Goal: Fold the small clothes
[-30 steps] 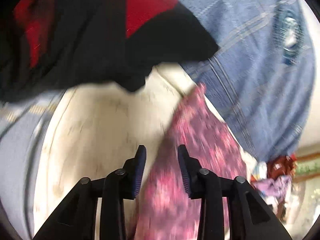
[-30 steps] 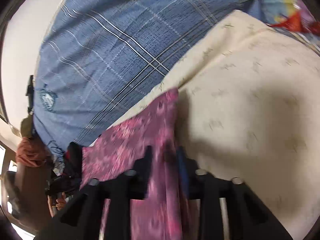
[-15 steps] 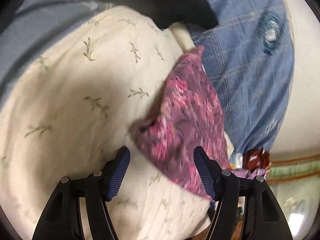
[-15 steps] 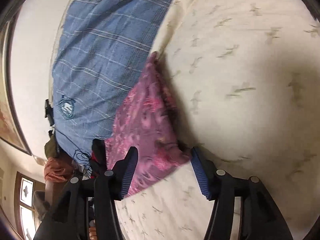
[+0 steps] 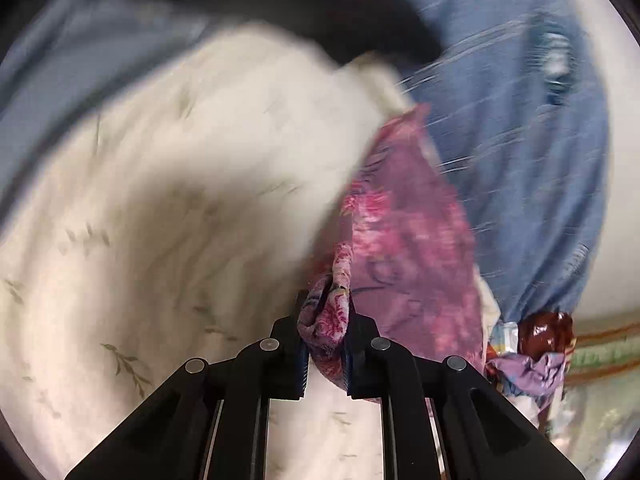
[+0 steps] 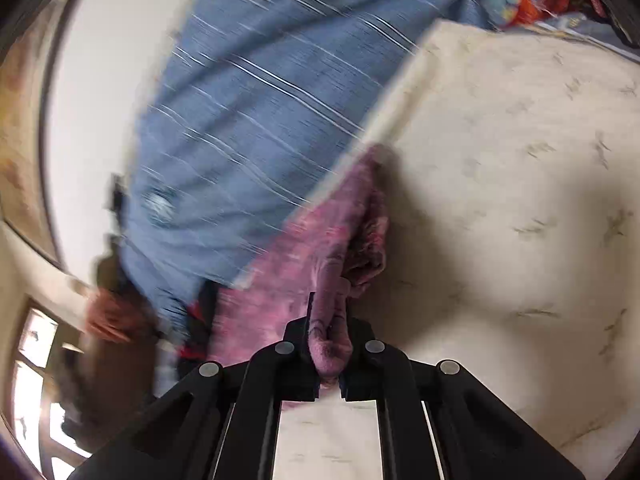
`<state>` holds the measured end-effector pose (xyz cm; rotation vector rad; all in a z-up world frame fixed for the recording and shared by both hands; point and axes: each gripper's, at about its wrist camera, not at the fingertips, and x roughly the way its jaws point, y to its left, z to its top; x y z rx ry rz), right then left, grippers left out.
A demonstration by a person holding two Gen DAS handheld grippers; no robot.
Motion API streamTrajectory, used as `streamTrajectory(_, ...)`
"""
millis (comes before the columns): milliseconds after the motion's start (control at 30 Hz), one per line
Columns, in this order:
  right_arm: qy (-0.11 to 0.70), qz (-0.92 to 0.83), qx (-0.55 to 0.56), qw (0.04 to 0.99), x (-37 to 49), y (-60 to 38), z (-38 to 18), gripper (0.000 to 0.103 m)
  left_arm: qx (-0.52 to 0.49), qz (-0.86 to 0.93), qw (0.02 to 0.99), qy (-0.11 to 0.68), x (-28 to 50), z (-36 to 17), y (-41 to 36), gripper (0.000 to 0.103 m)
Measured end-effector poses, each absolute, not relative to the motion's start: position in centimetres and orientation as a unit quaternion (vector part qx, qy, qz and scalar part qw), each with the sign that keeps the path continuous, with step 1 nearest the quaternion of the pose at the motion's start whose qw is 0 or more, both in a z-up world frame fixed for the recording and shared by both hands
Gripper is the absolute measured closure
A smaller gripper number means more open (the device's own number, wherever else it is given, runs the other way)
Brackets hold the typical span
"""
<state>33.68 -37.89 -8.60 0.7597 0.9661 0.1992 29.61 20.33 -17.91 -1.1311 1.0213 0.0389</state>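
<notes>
A small pink and purple flowered garment [image 5: 408, 236] lies on a cream leaf-print sheet [image 5: 168, 208]. My left gripper [image 5: 326, 328] is shut on a bunched edge of this garment, which stretches away up and to the right. In the right wrist view the same garment [image 6: 320, 240] runs up from my right gripper [image 6: 330, 340], which is shut on another bunched fold of it. The cream sheet [image 6: 500, 200] lies to its right. Both views are motion-blurred.
A blue checked cloth [image 5: 520, 140] lies beyond the garment, also in the right wrist view [image 6: 248, 128]. A black and red garment [image 5: 352, 8] lies at the top. A heap of colourful clothes [image 5: 532, 356] sits at the right edge, by a white wall [image 6: 100, 80].
Half a second ago both grippers were open around the flowered garment's edge. Now both have shut on bunched folds of it. One second ago both were shut on it too.
</notes>
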Motion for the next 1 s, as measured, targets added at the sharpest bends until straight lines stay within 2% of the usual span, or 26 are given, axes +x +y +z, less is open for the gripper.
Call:
streamTrajectory(100, 0.462, 0.083, 0.360, 0.807, 32.6, -38.0, -10.4, 0.095, -0.545, 0.000, 0.709, 0.448, 28.7, -18.0, 21.4, 0.090)
streamTrajectory(133, 0.458, 0.077, 0.363, 0.808, 32.1, -38.2, -10.0, 0.085, -0.528, -0.001, 0.720, 0.451, 28.4, -17.2, 21.7, 0.089)
streamTrajectory(233, 0.436, 0.042, 0.346, 0.830, 31.1, -39.3, -7.4, 0.085, -0.469, 0.011, 0.758, 0.453, 27.1, -14.3, 22.9, 0.087)
streamTrajectory(333, 0.398, 0.050, 0.313, 0.861, 31.3, -39.3, -4.1, 0.084, -0.404, 0.054, 0.802, 0.436, 26.9, -10.6, 23.2, 0.073)
streamTrajectory(400, 0.396, 0.081, 0.284, 0.869, 32.8, -37.3, -2.8, 0.082, -0.371, 0.053, 0.825, 0.424, 28.3, -8.3, 22.7, 0.058)
streamTrajectory(467, 0.404, 0.108, 0.258, 0.871, 34.5, -34.5, -2.7, 0.076, -0.357, 0.041, 0.831, 0.424, 30.8, -7.4, 20.6, 0.053)
streamTrajectory(667, 0.426, 0.111, 0.209, 0.873, 39.1, -29.3, -5.5, 0.075, -0.258, -0.018, 0.834, 0.487, 42.6, -8.2, 13.8, 0.052)
streamTrajectory(700, 0.422, 0.097, 0.191, 0.881, 39.3, -29.1, -6.0, 0.073, -0.239, -0.014, 0.836, 0.495, 44.7, -8.7, 12.7, 0.052)
streamTrajectory(767, 0.426, 0.074, 0.173, 0.885, 39.4, -29.5, -7.4, 0.062, -0.201, 0.000, 0.834, 0.515, 48.2, -11.0, 11.5, 0.052)
streamTrajectory(800, 0.432, 0.071, 0.175, 0.882, 39.5, -29.9, -8.5, 0.062, -0.190, 0.014, 0.823, 0.534, 49.7, -12.8, 11.3, 0.052)
streamTrajectory(833, 0.417, 0.079, 0.175, 0.888, 39.1, -30.0, -8.8, 0.062, -0.190, 0.017, 0.816, 0.545, 50.9, -14.3, 11.2, 0.052)
streamTrajectory(867, 0.400, 0.087, 0.167, 0.897, 38.6, -29.9, -8.9, 0.062, -0.182, 0.021, 0.832, 0.523, 51.5, -14.2, 10.8, 0.050)
streamTrajectory(900, 0.400, 0.087, 0.165, 0.897, 38.5, -29.9, -9.0, 0.061, -0.165, 0.024, 0.844, 0.510, 51.6, -13.8, 10.4, 0.046)
streamTrajectory(1000, 0.398, 0.089, 0.159, 0.899, 38.7, -29.8, -9.0, 0.058, -0.111, 0.028, 0.846, 0.520, 52.1, -13.7, 8.7, 0.045)
